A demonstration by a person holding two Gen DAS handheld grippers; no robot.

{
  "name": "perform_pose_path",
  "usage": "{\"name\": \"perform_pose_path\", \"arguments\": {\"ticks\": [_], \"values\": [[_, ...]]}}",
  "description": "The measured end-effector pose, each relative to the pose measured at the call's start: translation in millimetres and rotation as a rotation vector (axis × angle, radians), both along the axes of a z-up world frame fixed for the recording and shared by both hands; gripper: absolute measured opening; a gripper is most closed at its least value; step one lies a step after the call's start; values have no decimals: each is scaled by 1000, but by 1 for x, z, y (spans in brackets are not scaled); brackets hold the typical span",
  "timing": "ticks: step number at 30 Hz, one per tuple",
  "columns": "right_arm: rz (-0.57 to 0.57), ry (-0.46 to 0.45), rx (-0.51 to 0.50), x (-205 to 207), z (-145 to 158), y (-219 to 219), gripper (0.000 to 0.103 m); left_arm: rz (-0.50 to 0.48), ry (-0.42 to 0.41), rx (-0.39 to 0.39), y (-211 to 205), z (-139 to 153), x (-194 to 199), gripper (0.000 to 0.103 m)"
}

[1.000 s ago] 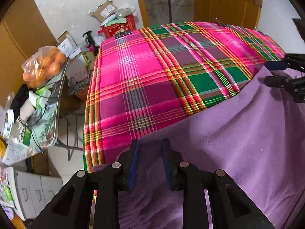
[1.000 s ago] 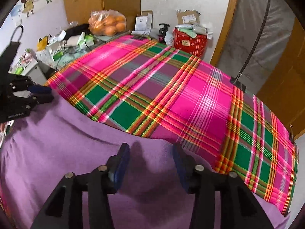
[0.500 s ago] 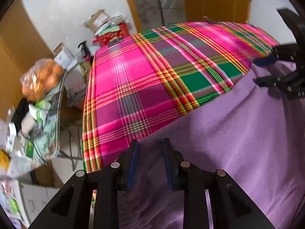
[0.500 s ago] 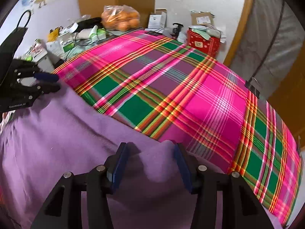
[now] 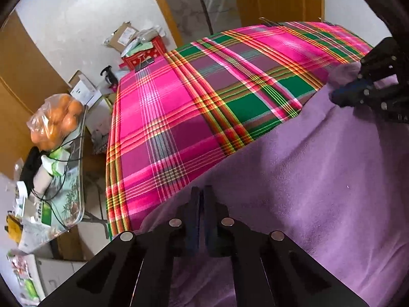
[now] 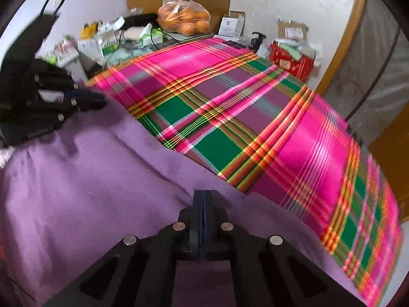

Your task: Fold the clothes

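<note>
Cluttered bedroom, pink plaid bedspread (image 5: 194, 117) – purple fleece garment (image 5: 319, 179) spread across it; left gripper (image 5: 200, 197) and right gripper (image 6: 203, 199) just snapped shut on its far edge – apart a second ago; ready to lift and fold.

One purple garment (image 5: 319, 184), one plaid cloth (image 5: 204, 97), two hand-held grippers, one bag of oranges (image 5: 57, 120), one red box (image 6: 291, 60).

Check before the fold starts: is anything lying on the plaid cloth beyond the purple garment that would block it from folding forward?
Nothing visible does. The plaid cloth beyond the purple garment lies bare; the bag of oranges and clutter sit off its far edge.
</note>
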State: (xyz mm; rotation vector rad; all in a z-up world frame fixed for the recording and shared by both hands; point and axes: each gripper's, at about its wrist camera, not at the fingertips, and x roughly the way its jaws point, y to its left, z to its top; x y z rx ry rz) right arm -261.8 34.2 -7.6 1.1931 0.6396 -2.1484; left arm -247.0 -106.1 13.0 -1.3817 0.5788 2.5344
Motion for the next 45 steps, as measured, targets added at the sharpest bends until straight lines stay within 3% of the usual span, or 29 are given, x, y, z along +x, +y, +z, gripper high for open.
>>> {"name": "perform_pose_path", "arguments": {"ticks": [2,6,9,11,14,16,19,20,24,25,28,29,36,39,40,42,44,45], "values": [[16,32,32,3,0,-5,0,38,21,14,-6,3,-5,1],[-8,29,-11,-3,4,-1,4,72,70,32,-13,11,-4,0],[-27,28,-22,-7,5,1,23,80,134,35,-18,20,4,0],[-27,29,-24,-9,3,1,34,78,134,23,-18,19,5,0],[-18,11,-38,-14,1,-1,36,61,99,19,-18,14,3,2],[-25,-28,-59,-20,0,-1,38,59,37,76,-20,11,-2,4],[-43,-100,-111,-28,-1,5,40,45,3,97,-19,9,-5,15],[-33,-97,-111,-26,-2,5,40,41,-1,93,-18,8,-5,21],[-27,-91,-111,-22,-2,5,40,35,-29,118,-19,8,-6,23],[-24,-88,-109,-21,-2,5,40,33,-36,154,-21,10,-6,25],[-25,-91,-127,-21,-2,6,40,17,-61,264,-27,14,-5,43],[-26,-90,-130,-21,-2,7,40,13,-63,255,-26,13,-5,49],[-30,-80,-121,-21,-2,6,39,15,-76,191,-16,2,-11,50],[-28,-82,-121,-19,-1,5,34,15,-74,194,-13,2,-13,46],[-24,-86,-123,-18,-1,4,26,15,-73,195,-13,1,-14,43],[-15,-90,-125,-16,0,2,13,-4,-71,173,-7,2,-12,22],[-10,-84,-118,-12,0,-2,6,-25,-68,148,-2,3,-10,8],[-12,-75,-113,-11,0,-3,5,-24,-65,146,-1,3,-10,6]]}}
